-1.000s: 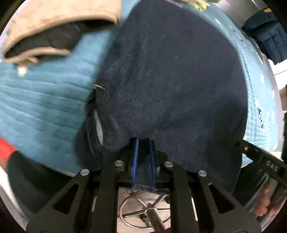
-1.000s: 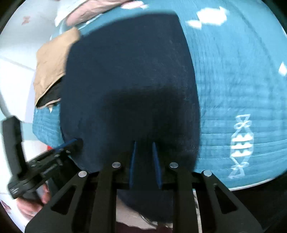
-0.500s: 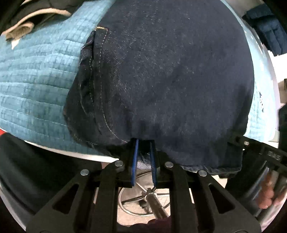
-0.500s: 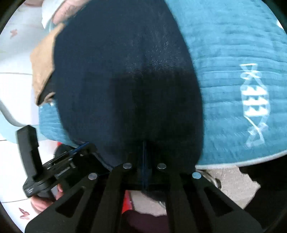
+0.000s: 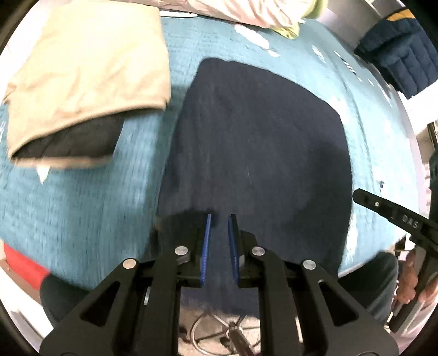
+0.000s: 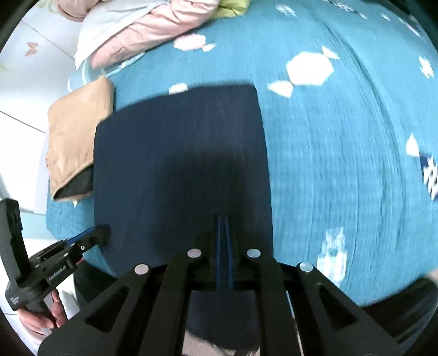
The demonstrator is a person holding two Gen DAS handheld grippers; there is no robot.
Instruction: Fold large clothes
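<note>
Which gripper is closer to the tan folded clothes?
Left. The left gripper is over the jeans' edge beside the tan clothes; the right gripper is at the far side.

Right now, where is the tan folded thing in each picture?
Left wrist view: the tan folded garment fills the upper left, lying on the teal quilt, left of the dark jeans.
Right wrist view: the same garment is at the left edge, smaller, again left of the jeans.
Shared landmark: the pink clothing at the far edge of the bed.
</note>
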